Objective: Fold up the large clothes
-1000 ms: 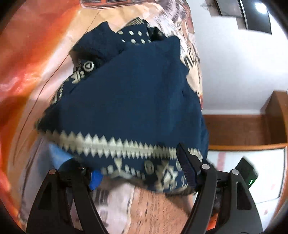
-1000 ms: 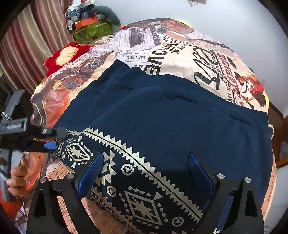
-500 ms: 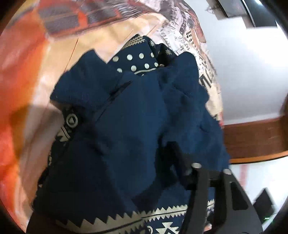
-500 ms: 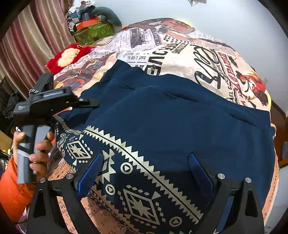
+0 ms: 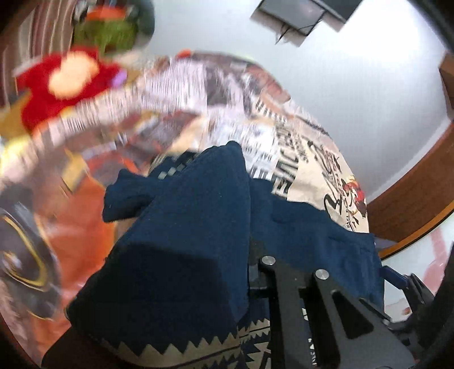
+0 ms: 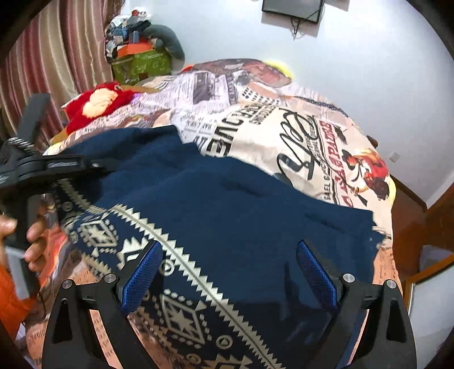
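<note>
A large navy garment with a cream zigzag and diamond band (image 6: 227, 215) lies spread on the printed bedspread (image 6: 272, 125). My left gripper (image 6: 85, 166) is shut on the garment's left edge and holds it lifted; in the left wrist view the lifted fold (image 5: 181, 241) drapes over the jaws and hides the left finger, only the right finger (image 5: 283, 283) shows. My right gripper (image 6: 227, 272) is open and empty, hovering low over the patterned band, its blue pads (image 6: 142, 278) on either side of the zigzag stripe.
A red plush toy (image 6: 99, 105) lies at the bed's far left. A green box with piled things (image 6: 142, 62) stands by striped curtains (image 6: 56, 65). A dark screen (image 6: 292, 8) hangs on the white wall. Wooden furniture (image 6: 431, 227) is at the right.
My left gripper has lifted the garment's left edge and carried it up and toward the right over the garment. The left view swung from the cloth toward the far wall. My right gripper stayed put.
</note>
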Demonstrator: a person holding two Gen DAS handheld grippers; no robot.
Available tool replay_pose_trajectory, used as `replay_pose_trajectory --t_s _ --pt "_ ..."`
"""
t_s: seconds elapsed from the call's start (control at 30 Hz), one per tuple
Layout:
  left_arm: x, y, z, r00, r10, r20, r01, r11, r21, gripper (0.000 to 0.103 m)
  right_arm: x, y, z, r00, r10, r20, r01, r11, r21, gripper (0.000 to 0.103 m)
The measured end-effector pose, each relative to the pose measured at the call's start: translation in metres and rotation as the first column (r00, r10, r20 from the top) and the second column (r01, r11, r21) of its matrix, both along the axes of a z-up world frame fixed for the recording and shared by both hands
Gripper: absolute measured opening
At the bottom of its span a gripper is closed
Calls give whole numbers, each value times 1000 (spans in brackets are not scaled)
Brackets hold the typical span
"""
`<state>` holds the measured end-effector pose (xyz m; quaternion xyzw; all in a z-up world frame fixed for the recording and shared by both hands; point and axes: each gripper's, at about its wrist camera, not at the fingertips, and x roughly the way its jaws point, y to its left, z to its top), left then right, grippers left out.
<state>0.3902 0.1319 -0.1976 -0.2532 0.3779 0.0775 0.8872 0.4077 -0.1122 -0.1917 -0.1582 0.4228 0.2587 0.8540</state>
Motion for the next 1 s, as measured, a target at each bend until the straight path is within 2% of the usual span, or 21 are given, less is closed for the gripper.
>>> replay_pose_trajectory --t_s 0.13,0.27,0.4,0.5,0.57,0.67,0.83,1.0 --pt "-29 -3 23 1000 -15 20 12 989 150 15 10 15 -21 994 -10 -107 14 999 37 95" --pt "-29 -17 32 998 -50 31 42 975 219 15 10 31 -46 976 6 -217 4 999 47 96" --pt "-24 -46 45 990 -130 47 110 945 307 15 5 45 -57 977 39 -211 -46 999 -27 101" --pt "-20 -74 56 981 -187 52 154 915 373 15 10 35 -53 969 47 -242 -46 999 8 101" --pt "-16 -87 62 975 -214 52 178 904 389 15 10 23 -48 966 52 -255 -45 998 34 101" --pt "-11 -111 70 964 -263 47 219 879 423 15 3 -1 -33 976 30 -214 -24 999 33 101" --pt "-10 -156 77 935 -353 38 296 835 464 15 -18 -60 1 997 -36 -74 39 999 31 101" --pt "-8 -198 72 899 -438 8 389 806 446 15 -34 -135 30 982 -187 -24 189 978 94 101"
